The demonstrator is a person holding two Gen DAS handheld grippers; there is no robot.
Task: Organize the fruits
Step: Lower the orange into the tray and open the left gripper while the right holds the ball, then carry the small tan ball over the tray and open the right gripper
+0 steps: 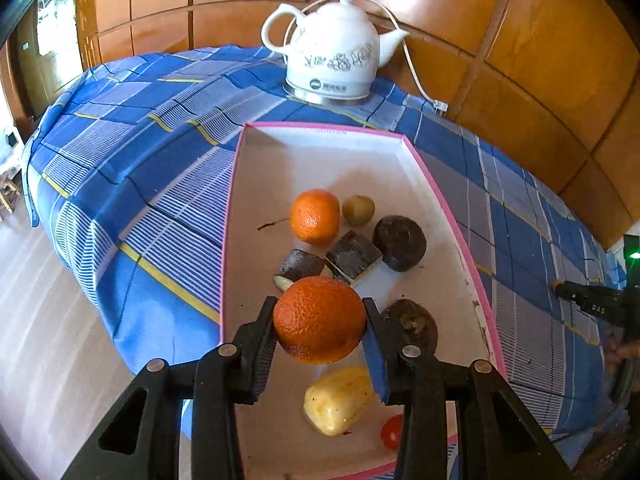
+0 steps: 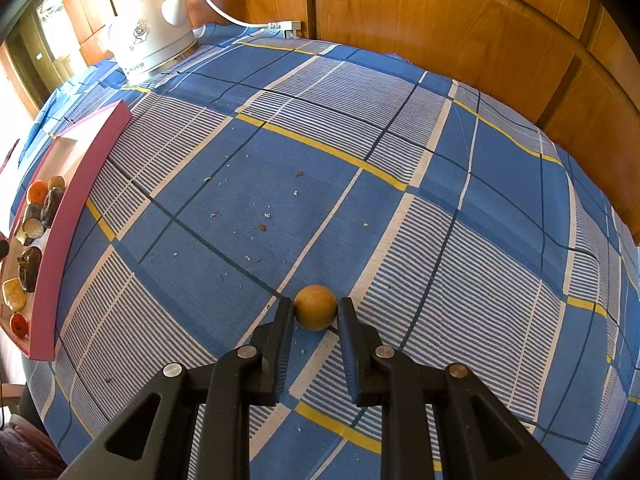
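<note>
Oranges first: one round, dimpled orange (image 1: 319,319) sits clamped between the left gripper's (image 1: 320,312) black pads, above the pink-rimmed white tray (image 1: 440,184). Below lie another orange (image 1: 315,216), dark rough lumps and a pale yellow piece (image 1: 338,400). On the blue checked cloth (image 2: 400,160), the right gripper (image 2: 315,309) pinches a small matte tan ball-shaped fruit (image 2: 315,307).

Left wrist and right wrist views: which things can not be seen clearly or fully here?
- Small red fruit, left wrist view: partly behind a finger of the left gripper.
- Tray, right wrist view: its left part is cut by the picture edge.
- Right gripper, left wrist view: only a dark tip shows at the right edge.
</note>
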